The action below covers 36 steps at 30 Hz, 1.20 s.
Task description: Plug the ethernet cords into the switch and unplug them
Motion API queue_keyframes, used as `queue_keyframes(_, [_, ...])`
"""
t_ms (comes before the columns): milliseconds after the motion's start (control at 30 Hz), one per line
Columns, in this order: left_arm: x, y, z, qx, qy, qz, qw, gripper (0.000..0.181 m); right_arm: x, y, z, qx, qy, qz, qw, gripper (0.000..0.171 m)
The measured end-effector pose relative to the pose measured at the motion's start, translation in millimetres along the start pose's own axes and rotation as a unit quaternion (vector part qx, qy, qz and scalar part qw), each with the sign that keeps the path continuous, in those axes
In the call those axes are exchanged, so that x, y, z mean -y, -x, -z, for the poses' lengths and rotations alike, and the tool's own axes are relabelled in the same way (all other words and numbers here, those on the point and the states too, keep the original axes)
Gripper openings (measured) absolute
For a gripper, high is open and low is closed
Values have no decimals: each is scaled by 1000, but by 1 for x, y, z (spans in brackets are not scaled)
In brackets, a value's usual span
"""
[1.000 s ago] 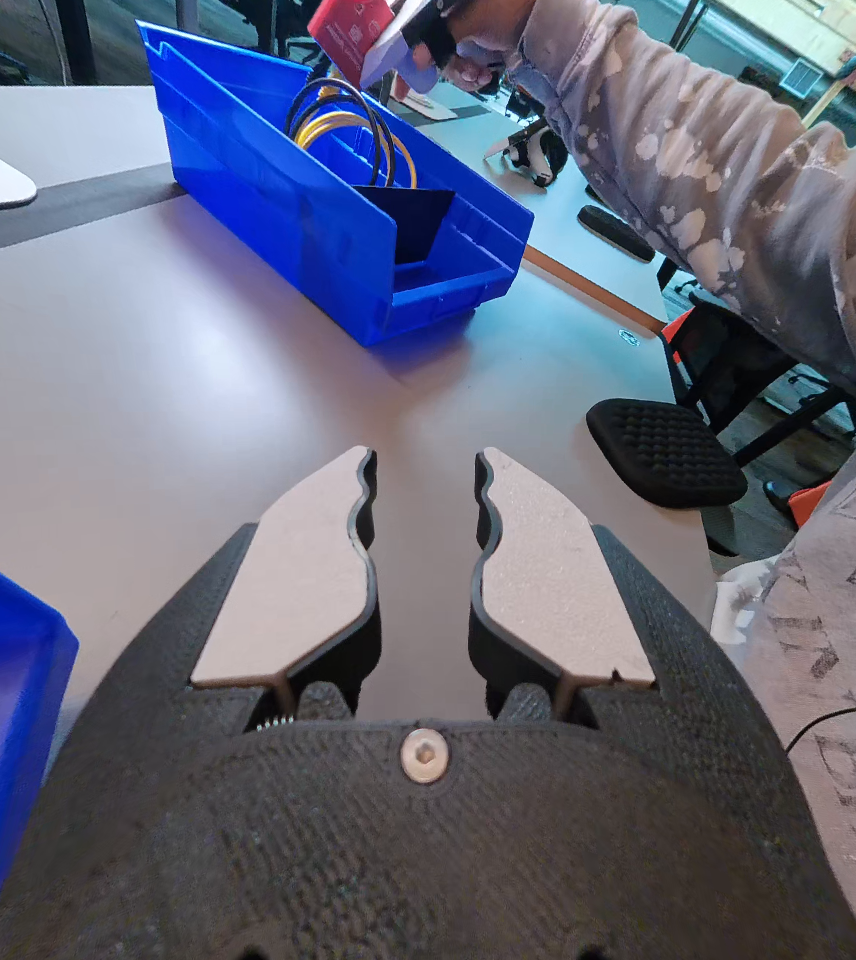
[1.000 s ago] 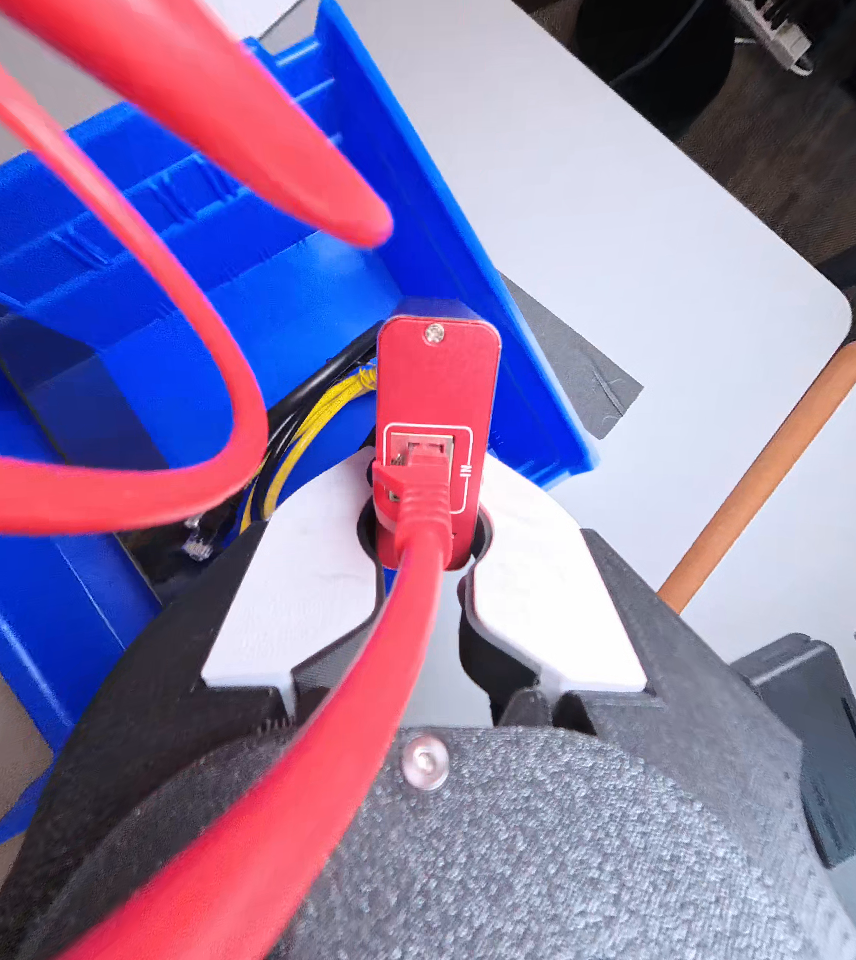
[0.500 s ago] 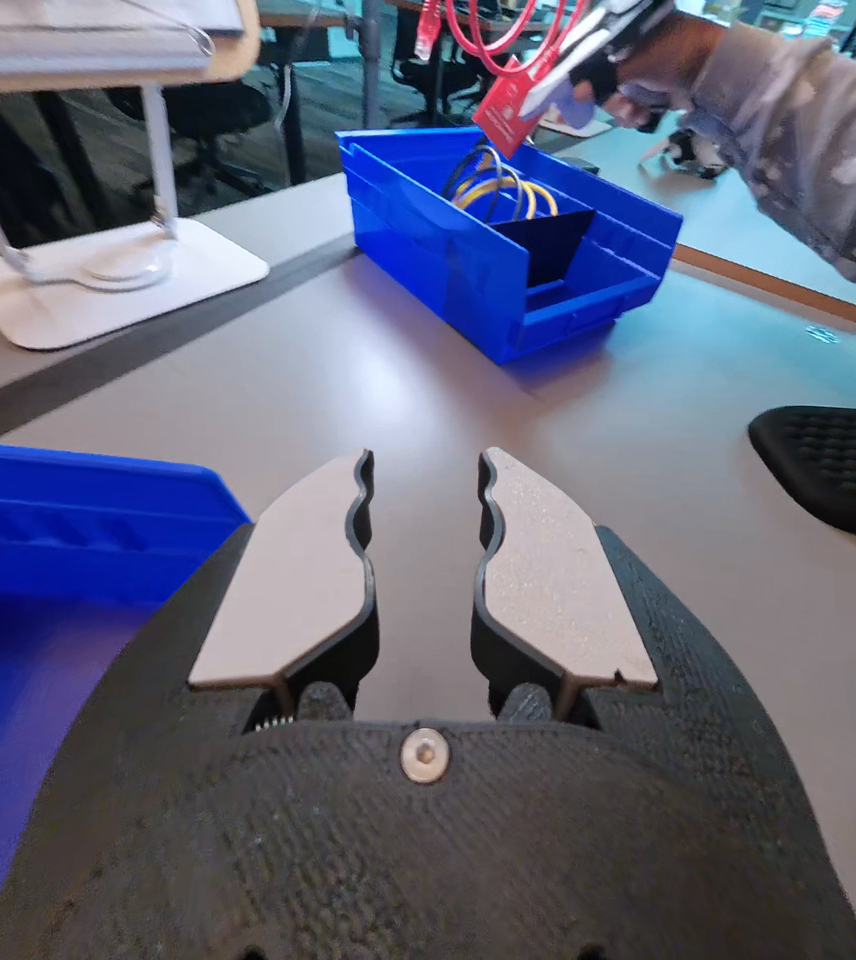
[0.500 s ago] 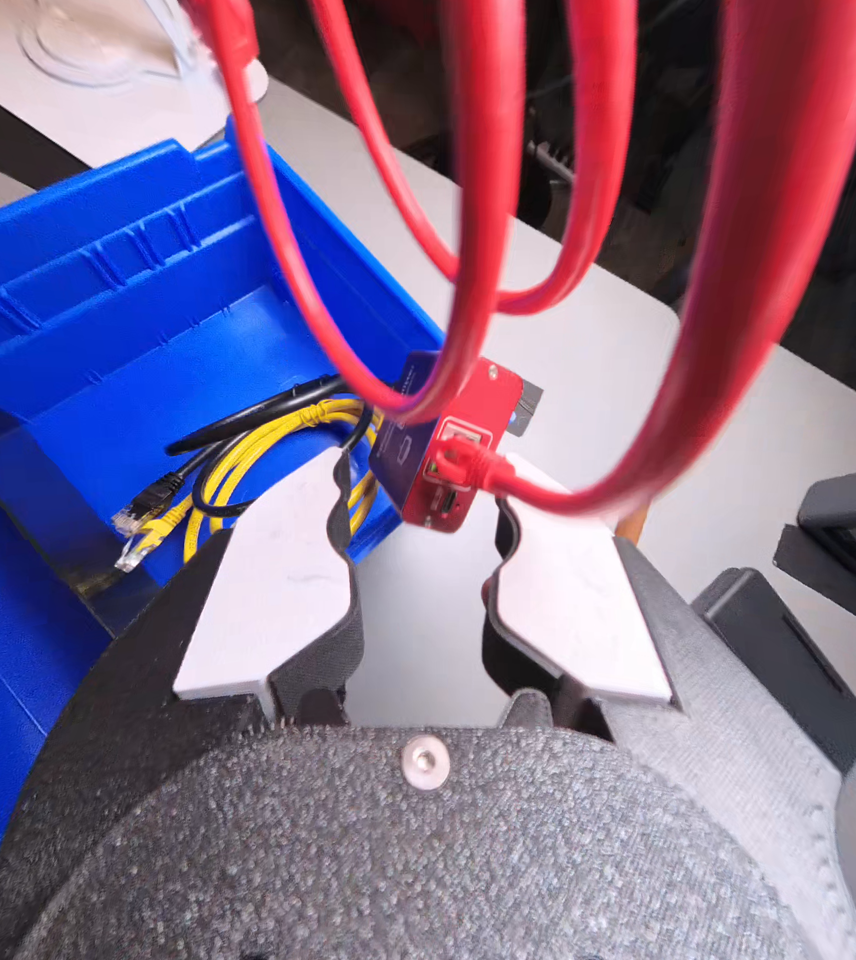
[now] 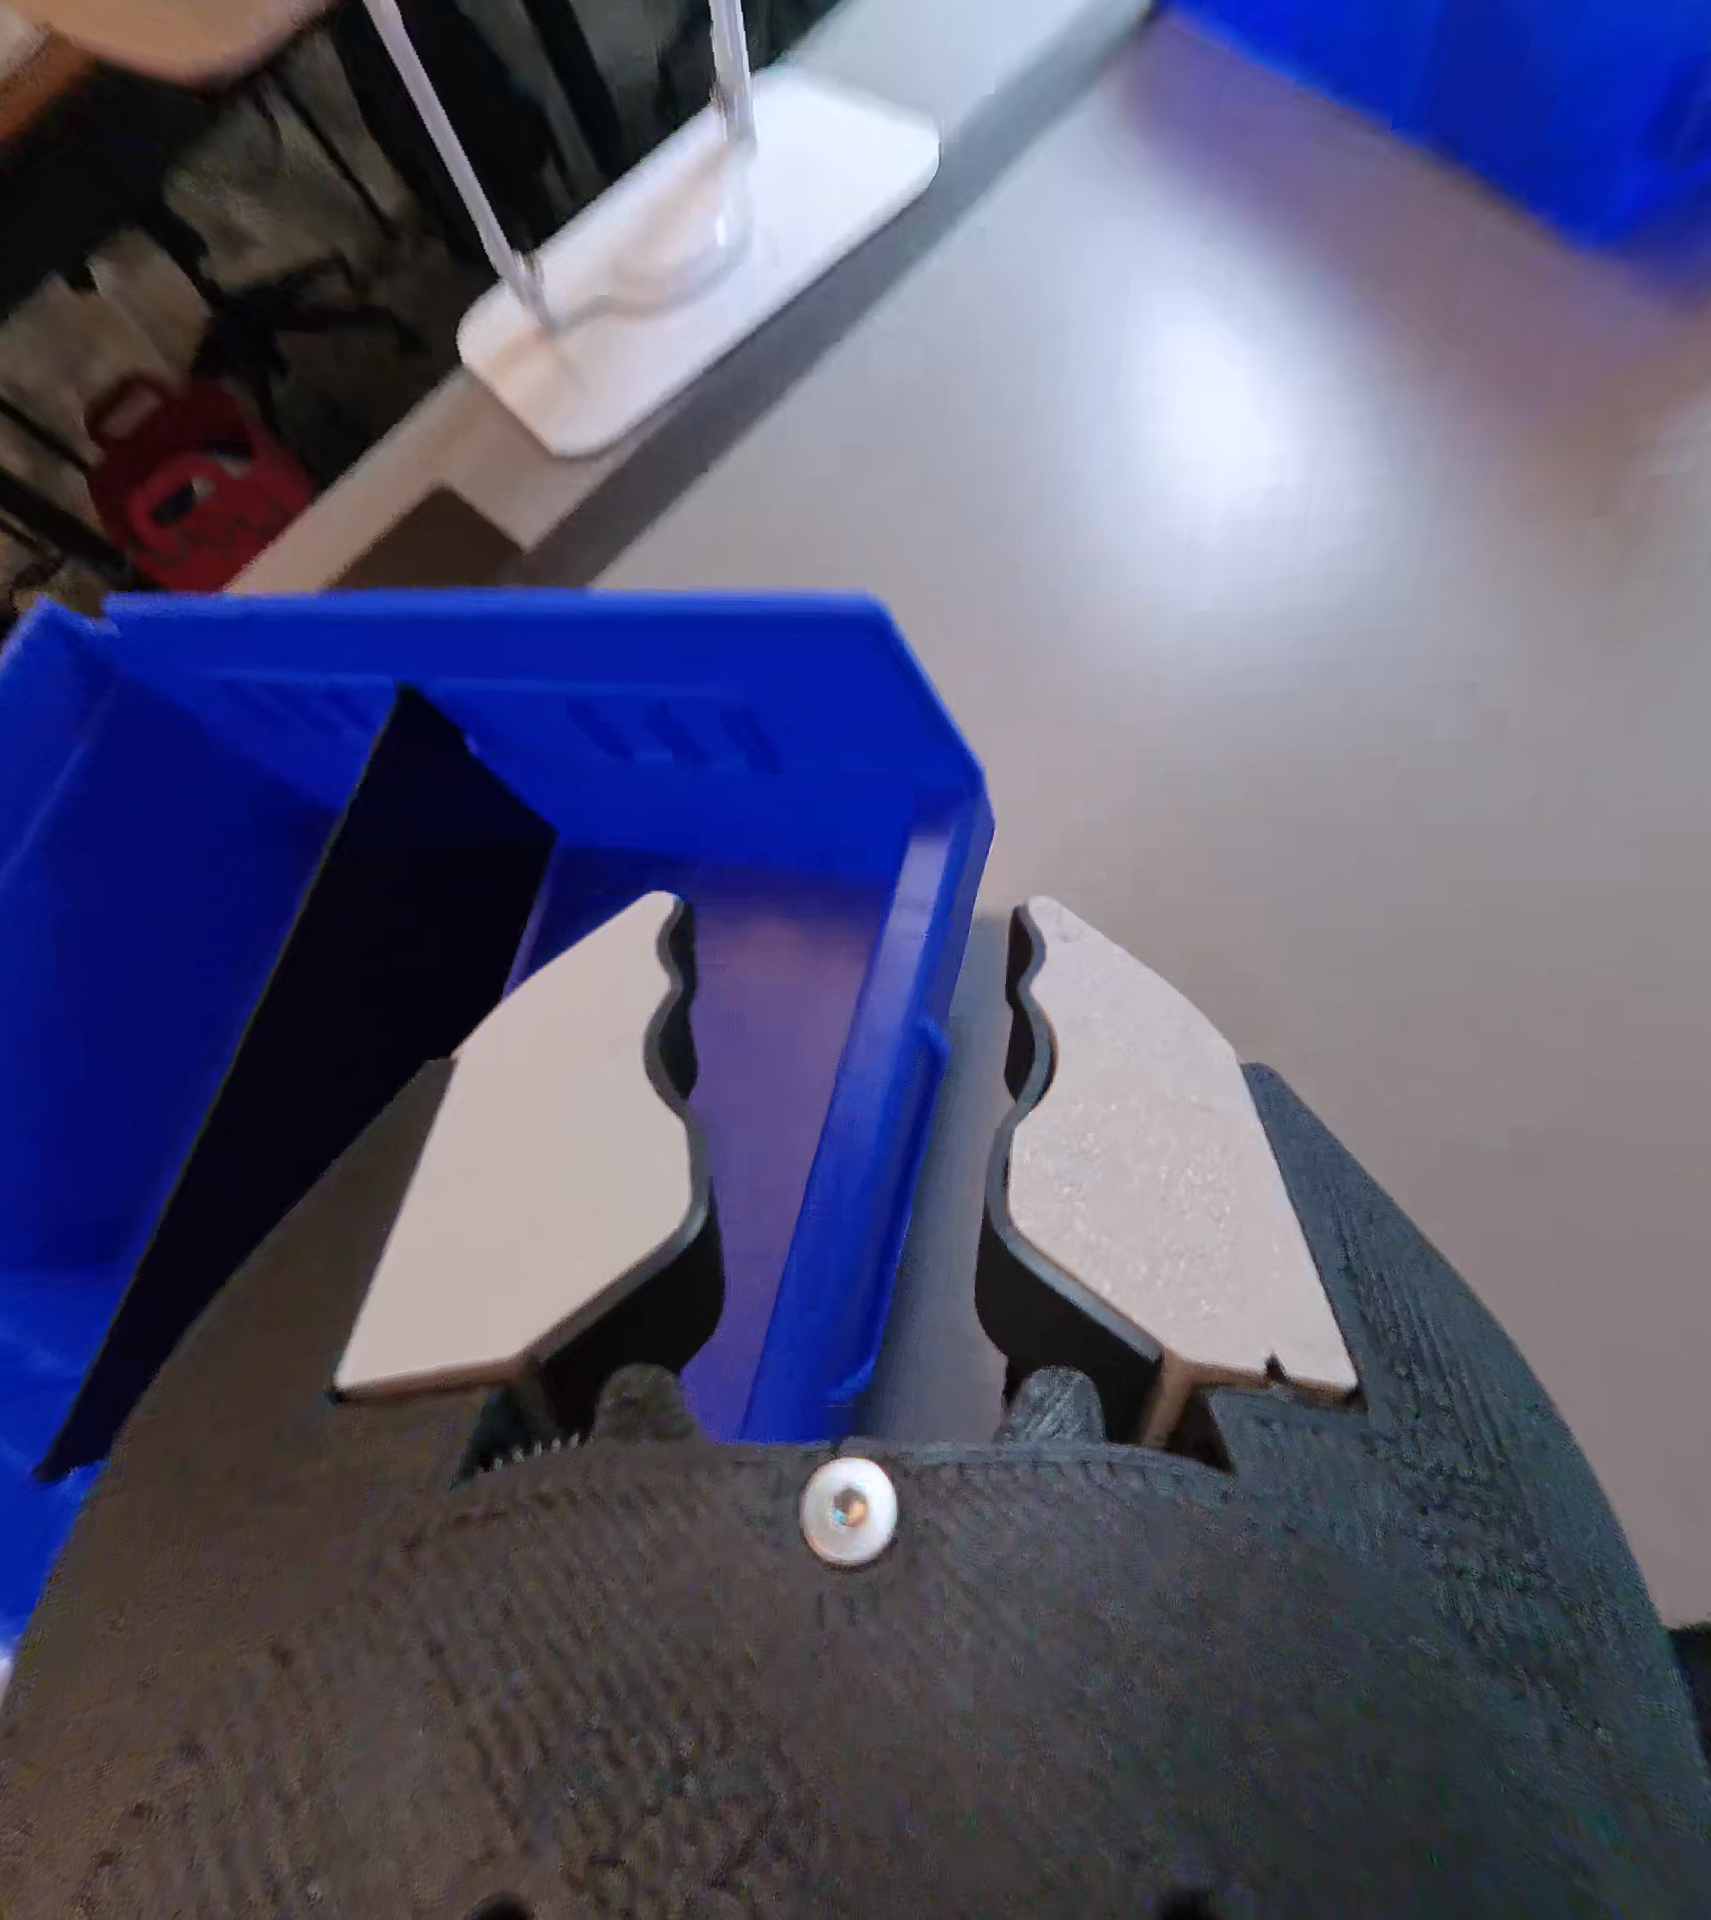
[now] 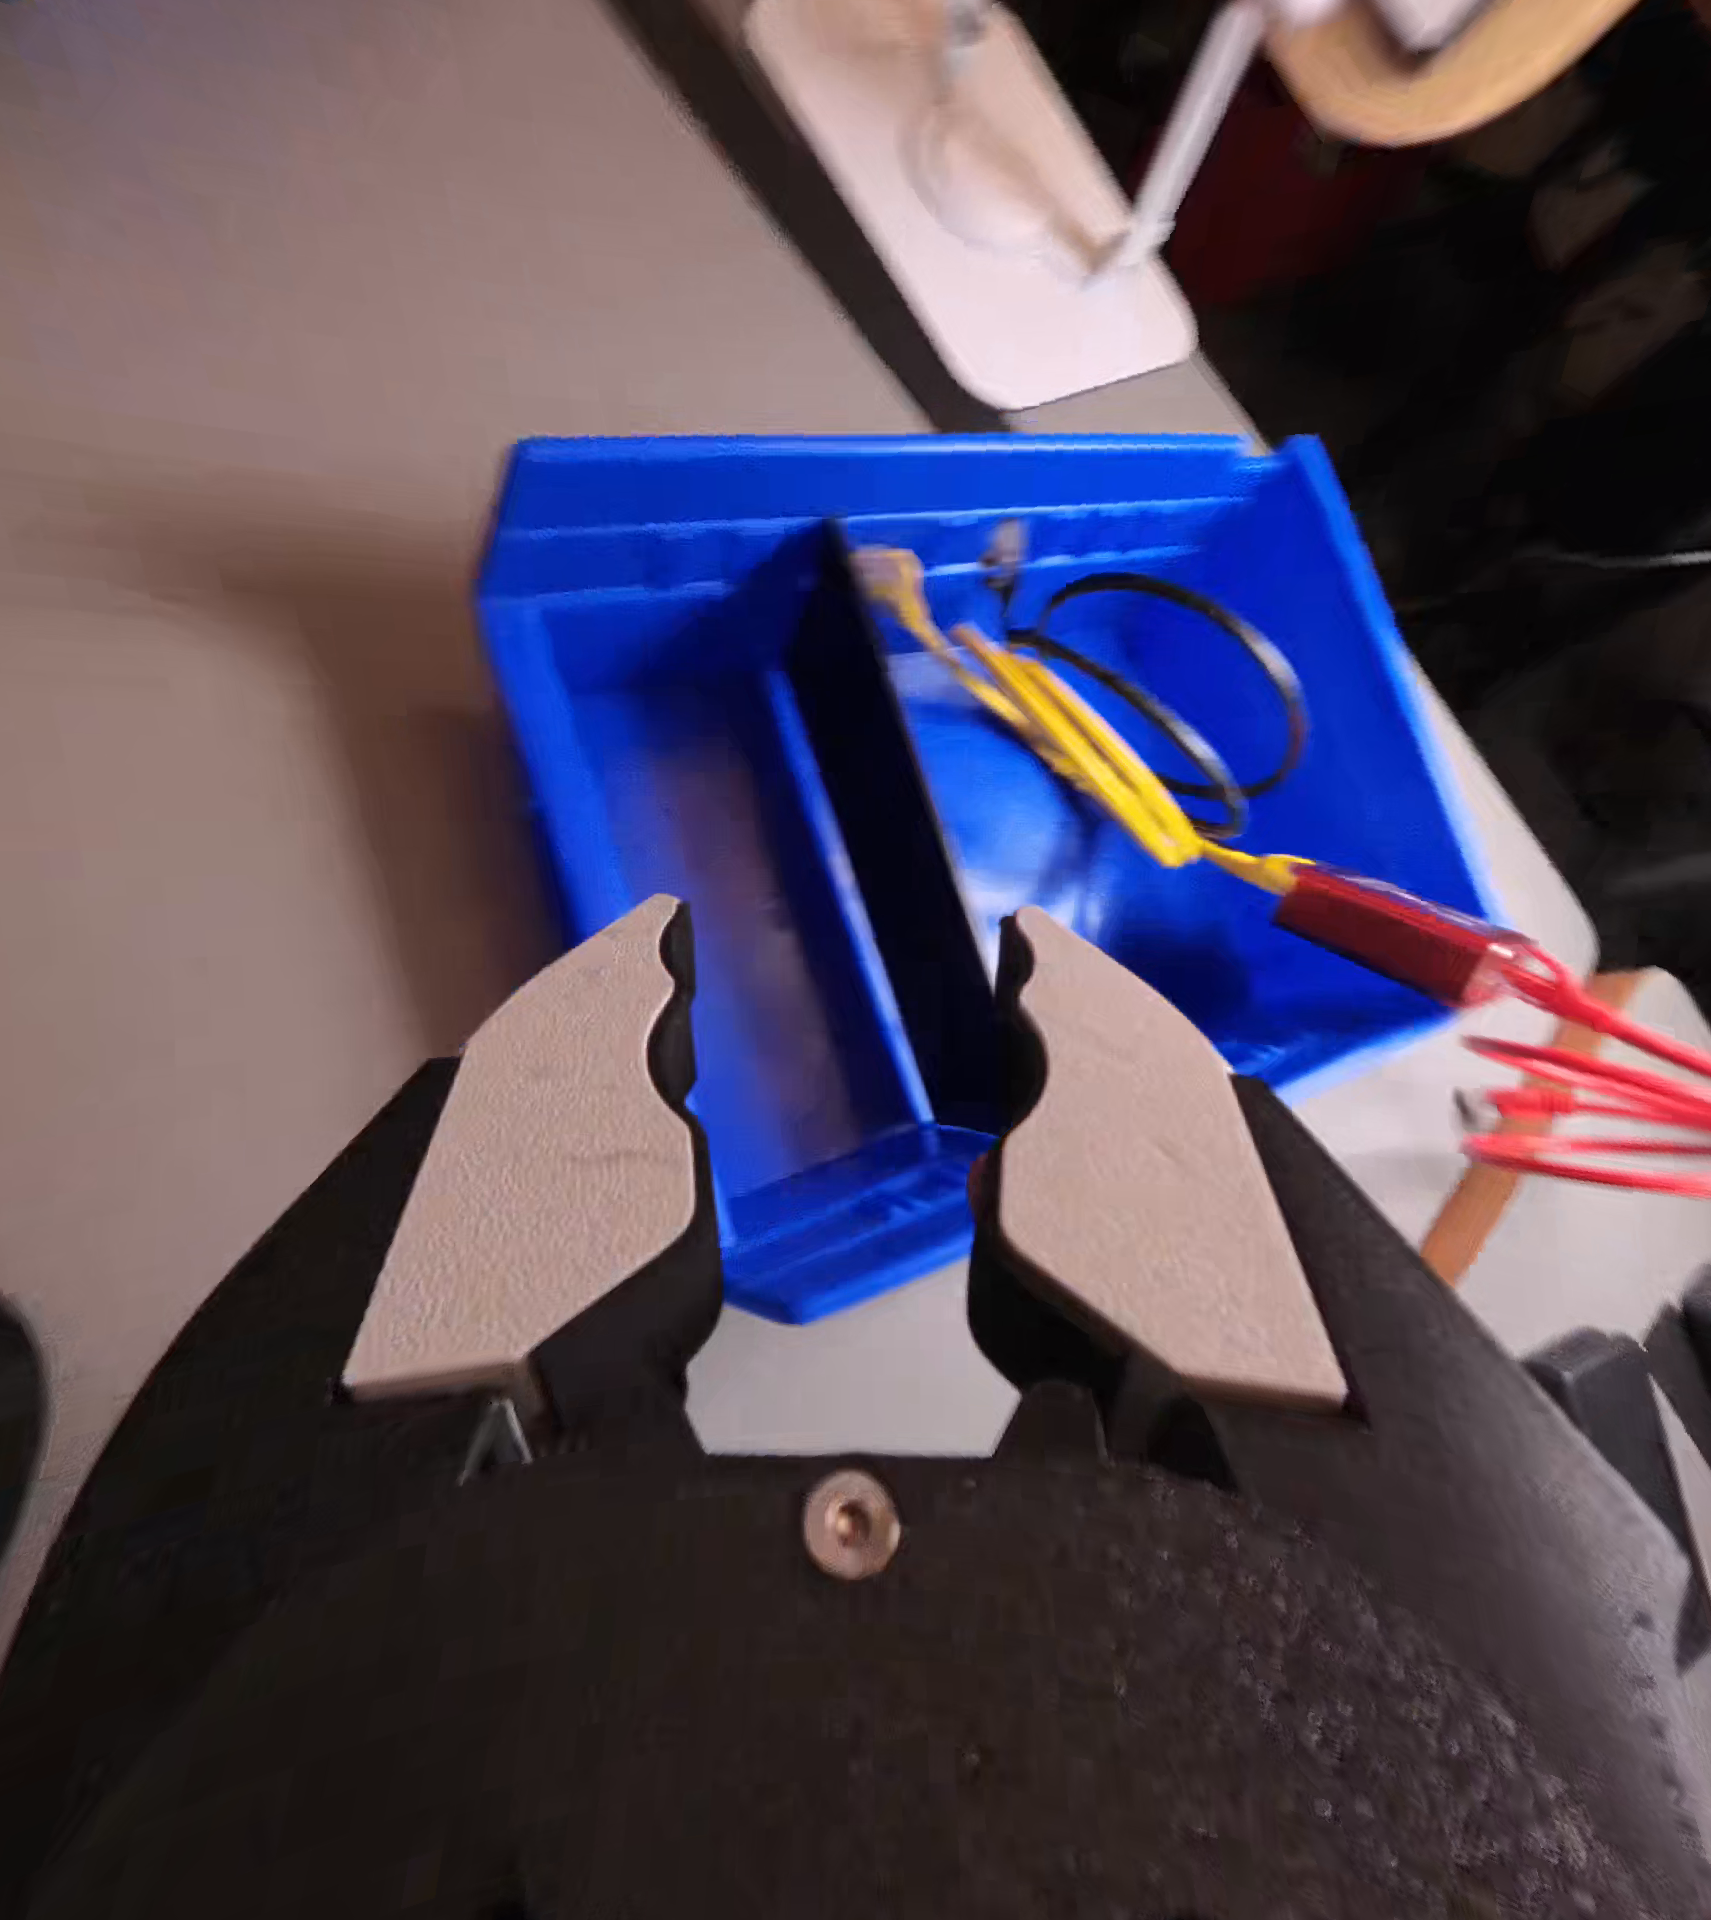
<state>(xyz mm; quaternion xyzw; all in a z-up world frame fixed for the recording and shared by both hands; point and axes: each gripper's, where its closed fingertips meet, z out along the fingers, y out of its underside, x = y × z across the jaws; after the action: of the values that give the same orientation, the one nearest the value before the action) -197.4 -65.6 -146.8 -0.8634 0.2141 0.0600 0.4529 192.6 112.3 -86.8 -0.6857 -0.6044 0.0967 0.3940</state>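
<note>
In the right wrist view, a red switch [image 6: 1381,930] lies at the right side of a blue bin [image 6: 830,457]. A red cord [image 6: 1640,1101] trails from it in loops over the table to the right. A yellow cord [image 6: 1069,727] and a black cord [image 6: 1266,696] lie coiled in the bin's right compartment. The yellow plug meets the switch's near end, but blur hides whether it is plugged in. My right gripper [image 6: 846,920] is open and empty above the bin's black divider [image 6: 882,790]. My left gripper [image 5: 851,914] is open and empty.
A second blue bin [image 5: 518,623] with a black divider [image 5: 363,987] sits under my left gripper; its right wall shows between the fingers. The first bin [image 5: 1557,135] is at the top right. A white lamp base [image 5: 726,270] stands behind. Black objects [image 6: 1609,1392] lie at the right.
My right gripper opened and let go of the red switch, which now lies in the bin with its cord trailing out. The gripper drew back. My left gripper swung left over the near bin.
</note>
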Motion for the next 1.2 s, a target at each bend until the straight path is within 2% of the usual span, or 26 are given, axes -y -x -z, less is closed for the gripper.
queue_keyframes(133, [-31,-3,-13,-9,89,-38,995,64,-14,75,-39,57,96,101,989,63])
queue_keyframes(267, [-52,-3,-23,-18,152,-69,986,65,-31,83,-72,37,154,143,977,59])
queue_keyframes(367, [-70,1,-31,-24,199,-94,975,59,-39,82,-86,27,181,180,966,46])
queue_keyframes(433, [-75,0,-37,-36,207,-125,970,42,-39,79,-91,10,184,205,961,27])
queue_keyframes(467, [-76,-3,-39,-48,204,-139,968,30,-38,79,-92,5,183,224,957,27])
queue_keyframes(667, [-63,-15,-49,-69,186,-176,964,29,-24,94,-96,-11,137,291,947,27])
queue_keyframes(1000, [1,-108,-82,-175,85,-324,926,31,7,174,-83,27,66,380,922,28])
queue_keyframes(1067, [14,-116,-90,-174,54,-350,919,32,8,188,-76,43,52,377,924,28])
queue_keyframes(1133, [27,-121,-92,-170,21,-348,922,34,13,198,-63,52,16,345,937,20])
queue_keyframes(1200, [42,-124,-82,-170,-25,-321,932,35,26,203,-38,59,-43,272,960,27])
